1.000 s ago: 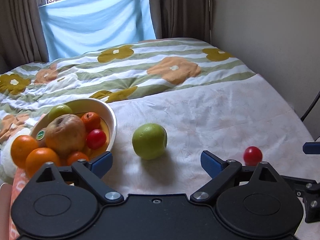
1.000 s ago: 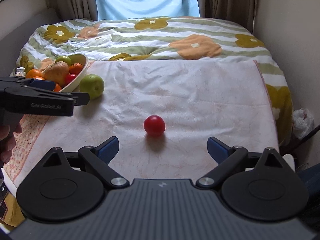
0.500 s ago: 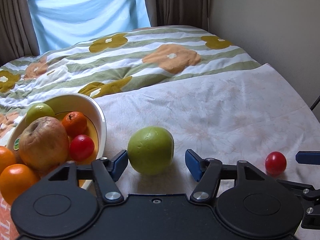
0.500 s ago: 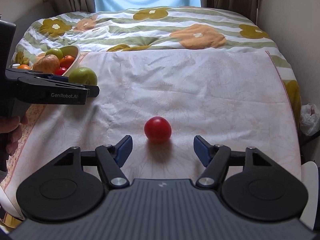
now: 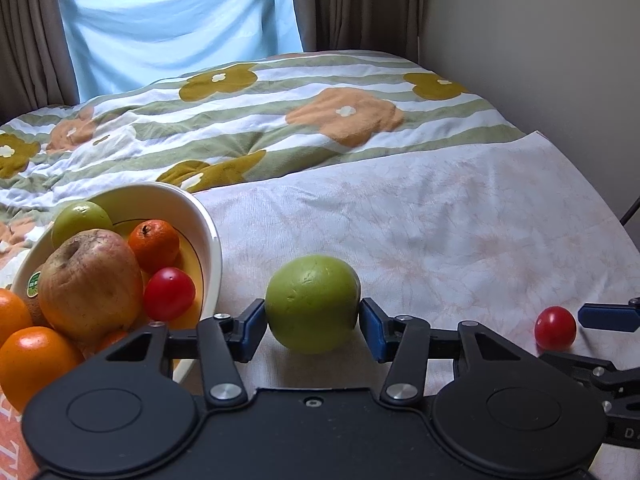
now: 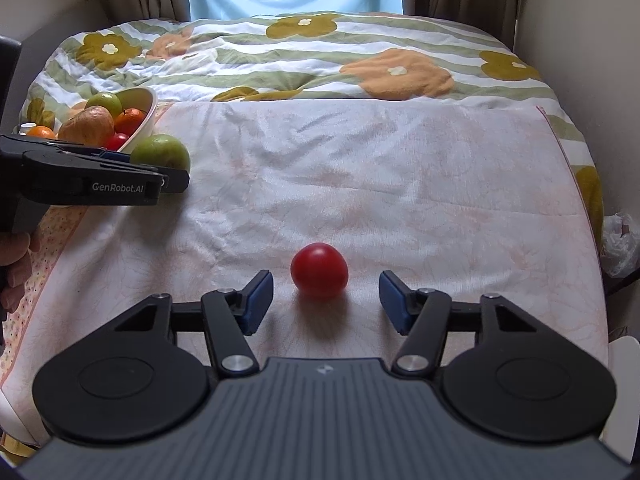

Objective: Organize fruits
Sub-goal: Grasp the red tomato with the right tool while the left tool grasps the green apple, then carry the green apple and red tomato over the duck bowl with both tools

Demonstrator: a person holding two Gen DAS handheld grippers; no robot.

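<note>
Now the left gripper (image 5: 313, 322) has drawn in hard: a second ago its blue pads stood wide, short of the green apple (image 5: 313, 303), and here they press on the apple's two sides, which sits on the pale cloth (image 5: 440, 232) just right of the bowl (image 5: 210, 240). Over on the right, the right gripper (image 6: 326, 300) has narrowed too and come closer to the red tomato (image 6: 319, 271); its jaws are closing, the tomato between them at twelve o'clock, but there is clear cloth on both sides, so no grip yet. In the left view that same tomato sits out at three o'clock beside a blue fingertip.

On to the bowl, at nine o'clock in the left view. It is cream with a yellow inside, and it is full: a big brownish apple (image 5: 90, 284) in the middle, a small green fruit (image 5: 80, 222) behind it, a tangerine (image 5: 154, 240) toward the rim, a red tomato (image 5: 169, 294) just below that, and oranges (image 5: 36, 360) at the near left. A flowered quilt (image 5: 280, 120) lies beyond the cloth.
</note>
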